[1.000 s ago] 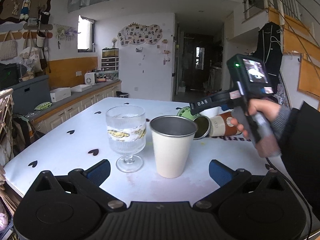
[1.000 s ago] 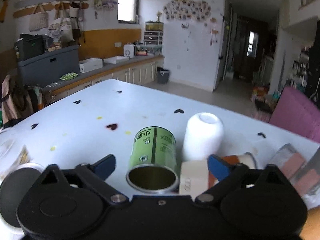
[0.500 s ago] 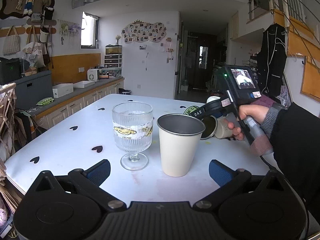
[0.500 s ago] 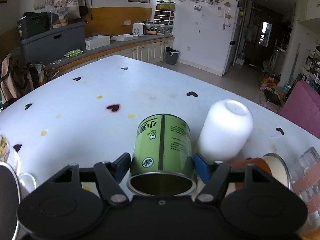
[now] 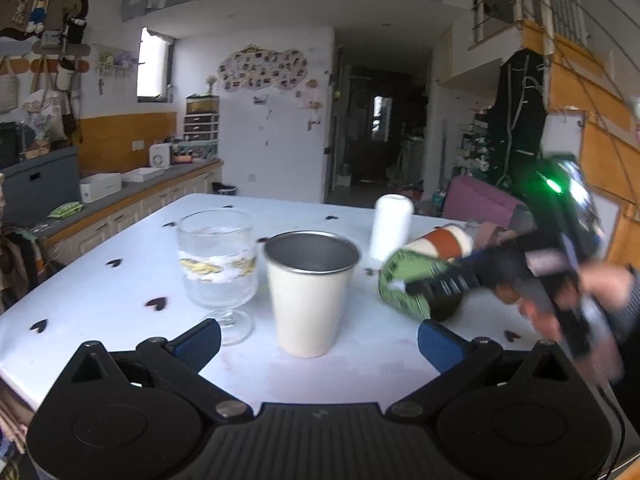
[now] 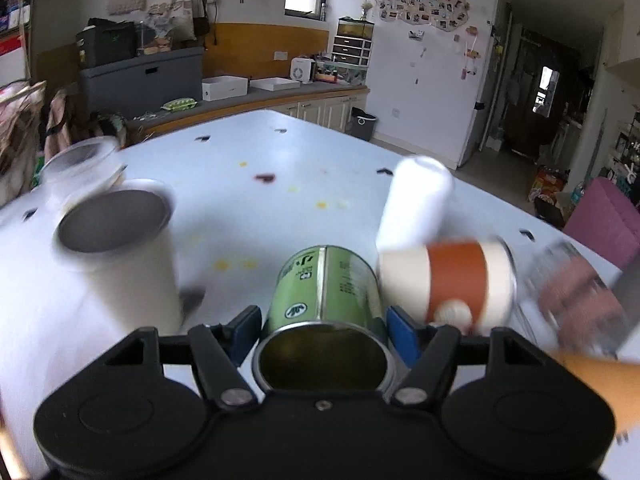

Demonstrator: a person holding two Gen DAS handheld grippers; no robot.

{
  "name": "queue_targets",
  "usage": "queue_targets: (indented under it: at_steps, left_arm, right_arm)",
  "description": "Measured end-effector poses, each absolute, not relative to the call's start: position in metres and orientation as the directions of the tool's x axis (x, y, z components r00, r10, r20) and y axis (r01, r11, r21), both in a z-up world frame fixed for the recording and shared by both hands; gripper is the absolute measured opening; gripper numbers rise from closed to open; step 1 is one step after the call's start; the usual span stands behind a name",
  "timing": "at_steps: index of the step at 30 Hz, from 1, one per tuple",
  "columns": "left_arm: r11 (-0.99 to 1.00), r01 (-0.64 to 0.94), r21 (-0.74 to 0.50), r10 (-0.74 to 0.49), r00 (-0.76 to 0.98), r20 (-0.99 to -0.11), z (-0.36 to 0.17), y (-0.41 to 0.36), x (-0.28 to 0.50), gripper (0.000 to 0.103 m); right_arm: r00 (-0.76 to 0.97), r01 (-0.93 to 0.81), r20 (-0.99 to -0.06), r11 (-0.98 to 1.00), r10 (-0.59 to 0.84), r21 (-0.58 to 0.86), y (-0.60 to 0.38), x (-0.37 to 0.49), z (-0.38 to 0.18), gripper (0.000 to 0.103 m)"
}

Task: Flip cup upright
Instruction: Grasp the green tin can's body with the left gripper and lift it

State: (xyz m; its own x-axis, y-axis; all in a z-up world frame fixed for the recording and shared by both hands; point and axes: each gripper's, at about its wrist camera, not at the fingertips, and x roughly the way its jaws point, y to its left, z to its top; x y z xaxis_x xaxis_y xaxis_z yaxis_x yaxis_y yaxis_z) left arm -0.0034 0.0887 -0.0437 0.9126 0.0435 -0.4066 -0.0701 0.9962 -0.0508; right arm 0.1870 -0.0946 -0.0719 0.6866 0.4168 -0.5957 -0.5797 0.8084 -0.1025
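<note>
A white cup (image 6: 416, 200) and an orange-banded paper cup (image 6: 452, 280) crowd the green tin cup (image 6: 324, 284), clamped between the right gripper (image 6: 322, 334) fingers; the left gripper (image 5: 318, 338) fingers are apart, holding nothing.

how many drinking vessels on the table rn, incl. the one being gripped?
5, maybe 6: stemmed glass far left, steel cup beside it, green can in the right gripper, white cup inverted behind, orange-banded cup lying right. Blurred clear thing beyond it, unclear.

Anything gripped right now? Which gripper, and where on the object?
The right gripper is shut on the green can, its pads on opposite sides of the body close to the open rim. The left gripper is open and holds nothing.
</note>
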Motion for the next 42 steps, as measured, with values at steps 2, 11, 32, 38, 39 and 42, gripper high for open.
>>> queue_targets:
  at_steps: [2,11,32,38,39,42]
  left_arm:
    - [0.997,-0.049,-0.052,0.025,0.923,-0.385,-0.044,0.081,-0.003,0.103]
    - [0.997,0.068,-0.040,-0.079,0.909,-0.409,-0.048,0.045,0.011,0.103]
    - [0.959,0.276,-0.070,-0.258,0.737,-0.625,-0.078,-0.010,0.107,0.103]
    - [0.960,0.269,-0.081,-0.260,0.743,-0.617,-0.076,0.004,0.088,0.103]
    - [0.961,0.266,-0.074,-0.254,0.744,-0.618,-0.076,0.004,0.085,0.103]
    - [0.964,0.260,-0.064,-0.242,0.747,-0.620,-0.077,0.004,0.079,0.103]
  right_arm:
    - [0.701,-0.568,-0.589,0.814,0.403,-0.119,-0.110,0.165,-0.076,0.070]
    - [0.700,-0.566,-0.570,0.821,0.431,-0.075,-0.183,0.075,-0.083,0.070]
    - [0.758,-0.574,-0.516,0.785,0.400,-0.234,-0.220,0.008,-0.092,0.092]
    - [0.808,-0.474,-0.498,0.850,0.316,-0.229,-0.237,0.018,-0.092,0.092]
    - [0.814,-0.459,-0.493,0.860,0.308,-0.221,-0.240,0.021,-0.092,0.092]
    - [0.829,-0.421,-0.478,0.886,0.289,-0.195,-0.246,0.027,-0.092,0.092]
